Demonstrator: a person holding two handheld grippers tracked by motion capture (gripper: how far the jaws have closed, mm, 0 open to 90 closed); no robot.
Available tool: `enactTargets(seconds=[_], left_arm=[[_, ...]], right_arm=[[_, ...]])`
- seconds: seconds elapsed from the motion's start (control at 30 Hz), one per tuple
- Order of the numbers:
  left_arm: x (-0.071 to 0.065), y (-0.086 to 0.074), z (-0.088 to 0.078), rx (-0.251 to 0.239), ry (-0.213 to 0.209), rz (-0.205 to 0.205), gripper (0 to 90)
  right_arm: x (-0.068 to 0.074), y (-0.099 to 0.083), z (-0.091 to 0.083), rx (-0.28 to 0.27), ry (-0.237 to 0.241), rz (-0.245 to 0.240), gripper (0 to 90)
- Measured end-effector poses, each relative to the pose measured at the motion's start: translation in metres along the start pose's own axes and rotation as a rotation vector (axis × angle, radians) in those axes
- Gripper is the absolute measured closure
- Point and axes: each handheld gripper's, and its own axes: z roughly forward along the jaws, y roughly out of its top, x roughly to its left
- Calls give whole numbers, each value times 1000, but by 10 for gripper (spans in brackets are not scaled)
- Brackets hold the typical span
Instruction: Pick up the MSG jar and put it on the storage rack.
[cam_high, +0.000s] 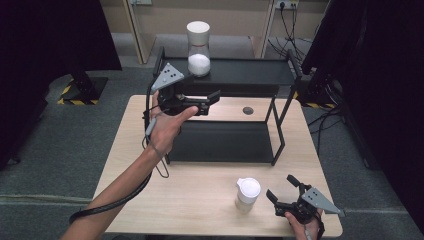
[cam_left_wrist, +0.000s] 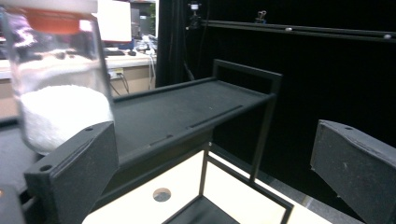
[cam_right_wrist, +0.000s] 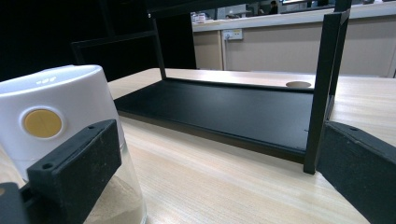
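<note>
Hovering left tool (cam_high: 212, 97) released by the shelf's (cam_high: 250, 75) top tier, near white-filled jar (cam_high: 198, 48) | right tool (cam_high: 282, 192) released on desk (cam_high: 200, 200), just beside white-lidded jar (cam_high: 247, 194)

High view: overhead, facing forward and down on desk (cam_high: 210, 195).
Left claw view: raised, close beside rack (cam_left_wrist: 196, 109) top shelf.
Right claw view: low at desk level, facing rack.
Shared: rack.
</note>
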Motion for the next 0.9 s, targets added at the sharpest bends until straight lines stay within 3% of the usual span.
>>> enactTargets(seconds=[0.6, 0.9], left_arm=[[-7, -48, -11, 5, -109, -35, 1], [-9, -68, -13, 11, -122, -30, 1]], right_arm=[[1, 0, 0, 3, 1, -1, 5], [1, 0, 1, 3, 2, -1, 5]])
